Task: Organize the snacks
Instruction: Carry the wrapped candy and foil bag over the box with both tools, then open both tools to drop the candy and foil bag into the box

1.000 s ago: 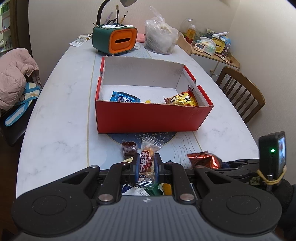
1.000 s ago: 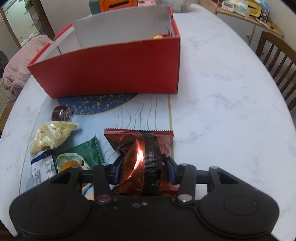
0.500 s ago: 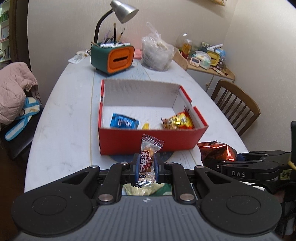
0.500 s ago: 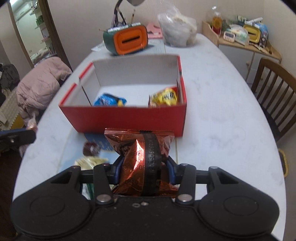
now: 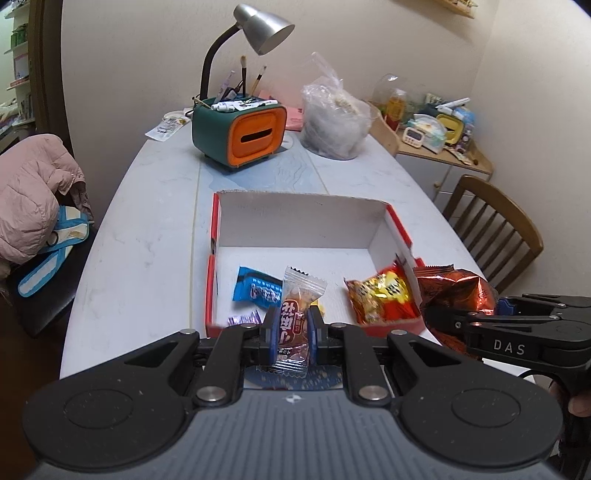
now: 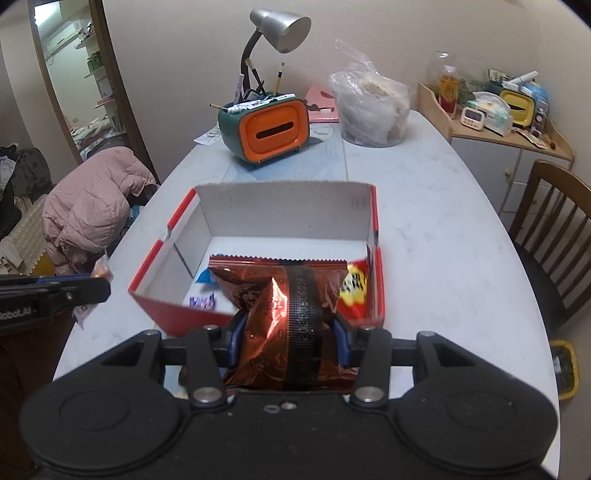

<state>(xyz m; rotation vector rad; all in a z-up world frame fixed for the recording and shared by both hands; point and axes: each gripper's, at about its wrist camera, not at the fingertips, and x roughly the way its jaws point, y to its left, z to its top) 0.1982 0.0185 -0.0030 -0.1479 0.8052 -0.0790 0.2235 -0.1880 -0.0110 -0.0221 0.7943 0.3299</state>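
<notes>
My left gripper (image 5: 292, 328) is shut on a small clear-wrapped cake snack (image 5: 295, 314), held above the near wall of the red cardboard box (image 5: 216, 236). My right gripper (image 6: 286, 338) is shut on a shiny brown foil snack bag (image 6: 273, 314), held over the box's (image 6: 373, 206) near right part. The brown bag also shows in the left wrist view (image 5: 456, 291). Inside the box lie a blue packet (image 5: 256, 290), a yellow-red packet (image 5: 380, 295) and a small purple packet (image 5: 242, 318).
A green-and-orange pen holder (image 5: 240, 129) with a desk lamp (image 5: 264, 31) and a clear plastic bag (image 5: 334, 123) stand at the table's far end. A wooden chair (image 5: 495, 225) is on the right, a pink jacket (image 5: 31, 195) on the left.
Both grippers have risen from the table and moved forward with their snacks, from in front of the box to above its near edge. The loose snacks on the table have dropped out of view.
</notes>
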